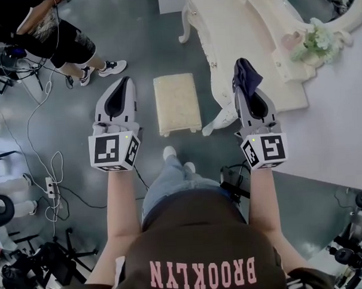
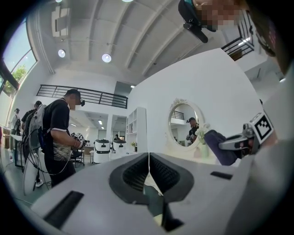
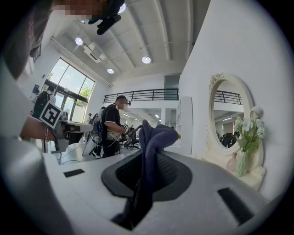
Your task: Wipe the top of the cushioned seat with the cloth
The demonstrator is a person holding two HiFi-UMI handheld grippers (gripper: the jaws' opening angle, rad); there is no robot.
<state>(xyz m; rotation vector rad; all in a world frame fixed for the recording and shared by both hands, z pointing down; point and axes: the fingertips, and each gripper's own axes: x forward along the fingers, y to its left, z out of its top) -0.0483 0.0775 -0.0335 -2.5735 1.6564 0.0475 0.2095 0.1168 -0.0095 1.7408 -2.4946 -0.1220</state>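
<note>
Right tool [image 1: 247, 91] clamps crumpled navy cloth [image 1: 247, 72]; cream seat [image 1: 177, 103] lies apart.

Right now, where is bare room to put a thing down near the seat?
The seat top is bare. The floor is free beyond the seat, up to the other person. The table is bare before the mirror. Crowded: cables on the floor at left, flowers beside the mirror.

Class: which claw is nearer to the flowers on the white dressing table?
Right. The right claw, holding the cloth, sits left of the flowers; the left claw is farther left, beyond the cushioned seat.
</note>
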